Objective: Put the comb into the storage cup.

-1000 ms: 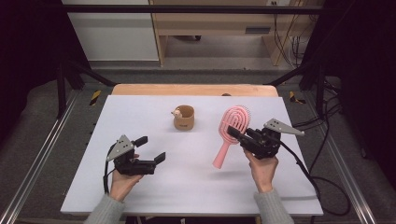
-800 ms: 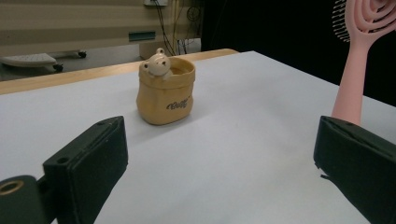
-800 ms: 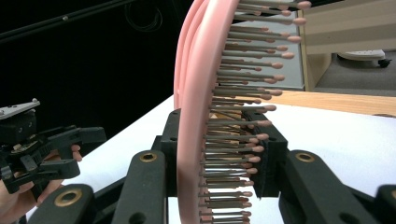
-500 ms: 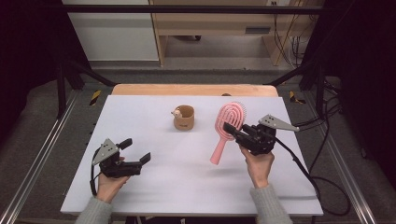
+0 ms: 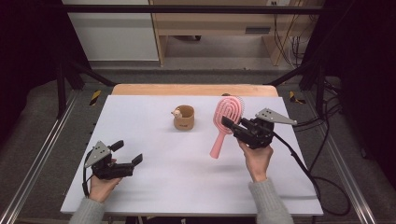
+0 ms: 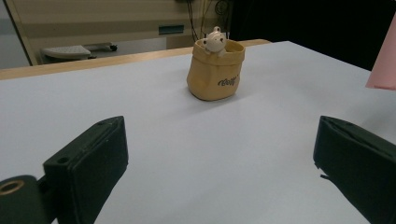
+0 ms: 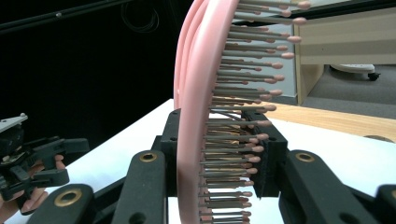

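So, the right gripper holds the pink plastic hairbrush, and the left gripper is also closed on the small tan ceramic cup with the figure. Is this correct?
Not quite. The left gripper is open and holds nothing; the small tan ceramic cup stands apart from it farther along the table, as the left gripper view shows. The right gripper does hold the pink plastic hairbrush.

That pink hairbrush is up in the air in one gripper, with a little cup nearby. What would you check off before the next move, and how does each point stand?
1. Grip on the pink hairbrush: ok. The right gripper is shut on its head, one jaw on the back, one on the bristles.
2. Brush off the table: ok, its handle hangs down, with a shadow below it.
3. Left gripper free: ok, jaws wide apart, nothing between them.
4. Tan cup upright: ok, with a small figure at its rim.
5. Space between brush and cup: ok, they stand apart.
6. Grip firm enough on the bristles: cannot tell.
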Tool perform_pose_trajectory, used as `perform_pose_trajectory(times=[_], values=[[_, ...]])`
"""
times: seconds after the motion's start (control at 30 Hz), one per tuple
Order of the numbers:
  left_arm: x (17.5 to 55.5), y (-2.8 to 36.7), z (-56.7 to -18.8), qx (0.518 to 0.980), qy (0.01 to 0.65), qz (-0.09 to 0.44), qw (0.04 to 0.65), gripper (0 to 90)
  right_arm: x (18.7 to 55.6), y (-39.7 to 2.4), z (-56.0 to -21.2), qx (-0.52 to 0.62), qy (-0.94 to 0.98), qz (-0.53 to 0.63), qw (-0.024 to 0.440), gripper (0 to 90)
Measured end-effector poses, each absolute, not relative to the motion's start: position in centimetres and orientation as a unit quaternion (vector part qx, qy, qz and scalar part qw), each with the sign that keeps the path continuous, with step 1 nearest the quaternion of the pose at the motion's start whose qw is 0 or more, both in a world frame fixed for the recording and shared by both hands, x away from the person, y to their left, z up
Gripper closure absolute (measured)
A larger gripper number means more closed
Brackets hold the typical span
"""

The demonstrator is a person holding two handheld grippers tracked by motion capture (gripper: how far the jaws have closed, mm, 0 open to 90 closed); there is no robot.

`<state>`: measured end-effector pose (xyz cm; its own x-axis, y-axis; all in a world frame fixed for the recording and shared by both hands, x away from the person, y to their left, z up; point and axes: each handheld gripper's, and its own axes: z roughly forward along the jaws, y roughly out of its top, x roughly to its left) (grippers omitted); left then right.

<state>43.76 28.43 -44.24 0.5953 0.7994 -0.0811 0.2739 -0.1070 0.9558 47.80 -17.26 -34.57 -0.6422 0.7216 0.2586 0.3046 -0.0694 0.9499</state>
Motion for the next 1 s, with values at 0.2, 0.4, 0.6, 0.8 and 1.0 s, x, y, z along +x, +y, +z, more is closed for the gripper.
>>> perform_pose_trajectory(times=[0.2, 0.4, 0.6, 0.8, 1.0], values=[[43.7, 29.0, -44.3, 0.704, 0.382, 0.242, 0.549, 3.0, 48.3, -16.7, -34.2, 0.387, 0.663, 0.617, 0.171, 64.3], [43.6, 29.6, -44.6, 0.702, 0.385, 0.247, 0.545, 3.1, 48.9, -16.2, -34.0, 0.386, 0.665, 0.616, 0.174, 64.3], [43.6, 29.8, -44.7, 0.701, 0.388, 0.253, 0.543, 3.0, 49.3, -15.6, -33.7, 0.383, 0.666, 0.615, 0.179, 64.3], [43.7, 29.9, -44.9, 0.705, 0.387, 0.259, 0.535, 3.0, 49.8, -15.1, -33.2, 0.381, 0.667, 0.614, 0.181, 64.3], [43.7, 29.9, -45.0, 0.708, 0.388, 0.257, 0.532, 3.1, 50.3, -14.2, -32.6, 0.377, 0.67, 0.612, 0.187, 64.3]])
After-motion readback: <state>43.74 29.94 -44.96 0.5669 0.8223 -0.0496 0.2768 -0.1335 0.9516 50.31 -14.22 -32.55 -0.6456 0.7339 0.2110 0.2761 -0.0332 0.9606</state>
